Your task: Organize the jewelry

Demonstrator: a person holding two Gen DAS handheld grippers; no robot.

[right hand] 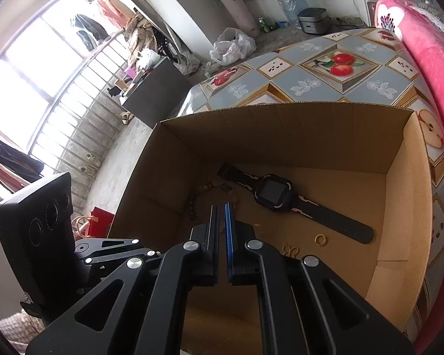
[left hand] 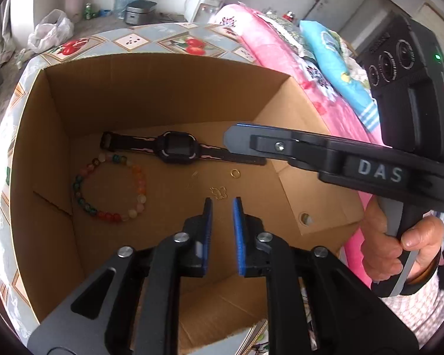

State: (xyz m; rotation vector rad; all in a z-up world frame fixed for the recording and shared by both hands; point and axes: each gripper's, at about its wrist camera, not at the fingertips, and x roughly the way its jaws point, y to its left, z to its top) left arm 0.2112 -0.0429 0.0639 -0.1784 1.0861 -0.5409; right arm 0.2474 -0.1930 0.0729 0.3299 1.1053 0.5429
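Lying in the box (left hand: 168,88) are a watch (left hand: 174,147), beads (left hand: 109,189) and a ring (left hand: 235,173). Left tool (left hand: 222,204) is open a little; right tool (right hand: 221,207) is nearly shut, holding nothing.

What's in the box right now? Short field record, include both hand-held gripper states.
container: open brown cardboard box on a fruit-patterned tablecloth
item 1: black smartwatch with pink-trimmed strap, flat on the box floor
item 2: multicoloured bead bracelet, beside the watch
item 3: small gold ring
item 4: thin gold butterfly-shaped piece
left hand-held gripper: open, empty, above the butterfly piece
right hand-held gripper: narrow gap between its fingers, nothing held
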